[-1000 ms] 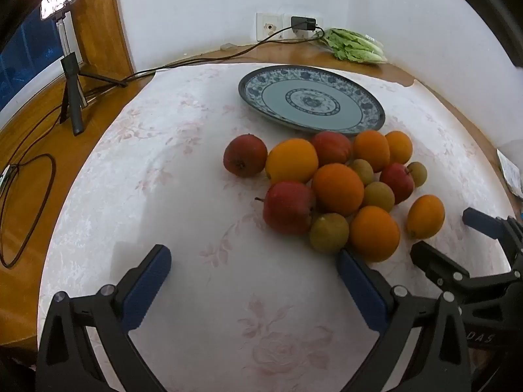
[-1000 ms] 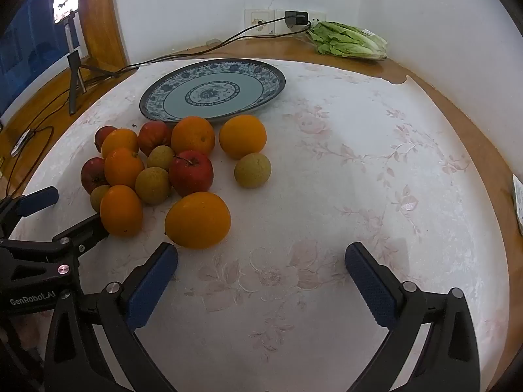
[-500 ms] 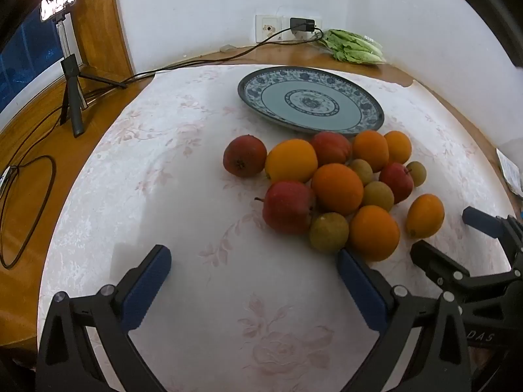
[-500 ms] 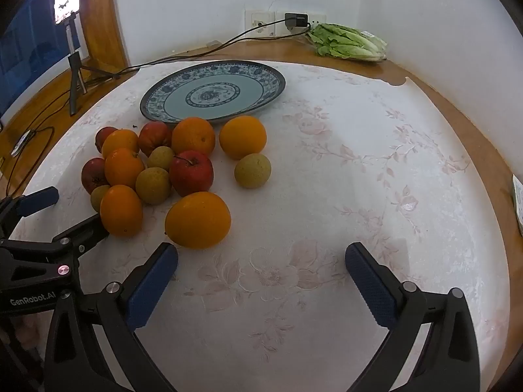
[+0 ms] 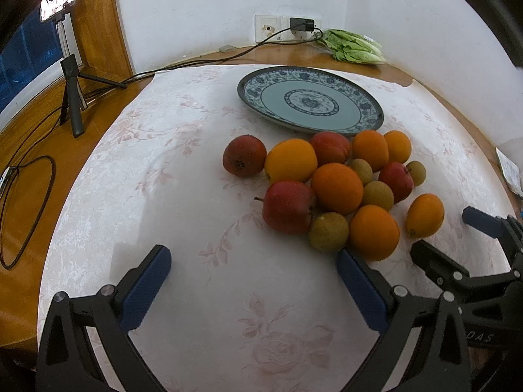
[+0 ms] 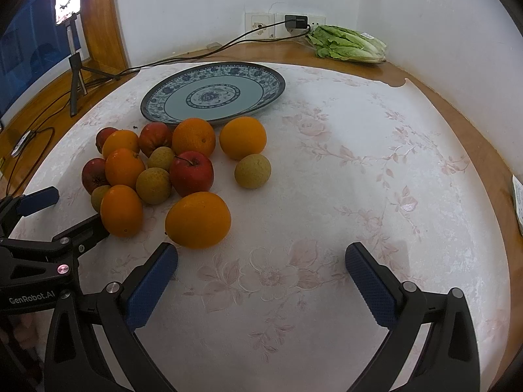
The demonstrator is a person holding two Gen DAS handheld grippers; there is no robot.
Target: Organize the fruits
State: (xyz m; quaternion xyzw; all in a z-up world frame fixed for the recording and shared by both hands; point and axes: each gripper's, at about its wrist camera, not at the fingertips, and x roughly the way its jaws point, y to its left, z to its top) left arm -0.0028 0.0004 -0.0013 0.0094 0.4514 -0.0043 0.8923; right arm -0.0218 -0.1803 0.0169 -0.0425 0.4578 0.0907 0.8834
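While nothing's been lifted yet, both tools sit low over the tablecloth (image 6: 376, 150), so call this the very start.

Left to right now. Left gripper (image 5: 251, 289): jaws spread wide, nothing between them, just bare cloth. From its cam the fruit pile sits at about 1 o'clock, w/ a small brown-green fruit (image 5: 328, 231) and an orange (image 5: 373, 236) just beyond its right-hand pad. Furthest left of the heap is a lone red apple (image 5: 244, 159), touching or nearly touching a yellow-orange one (image 5: 290, 160).

Middle: the heap itself, roughly a dozen pcs, apples, oranges and small brown-green ones, all mixed and bunched together. None on the blue patterned plate (image 6: 261, 76), which is bare at 12 o'clock just behind the pile.

Right gripper (image 6: 261, 281): also released, jaws wide, holding nothing. Closest to it is a big orange (image 6: 197, 219) at about 11 o'clock, just past its left pad, sitting a bit apart from the cluster. A stray small fruit (image 6: 252, 171) lies beyond that.

Progress, my read: zero sorted, everything left to do. Easiest first grab looks like that big orange. Lettuce (image 6: 346, 44) in the far corner, not part of this.
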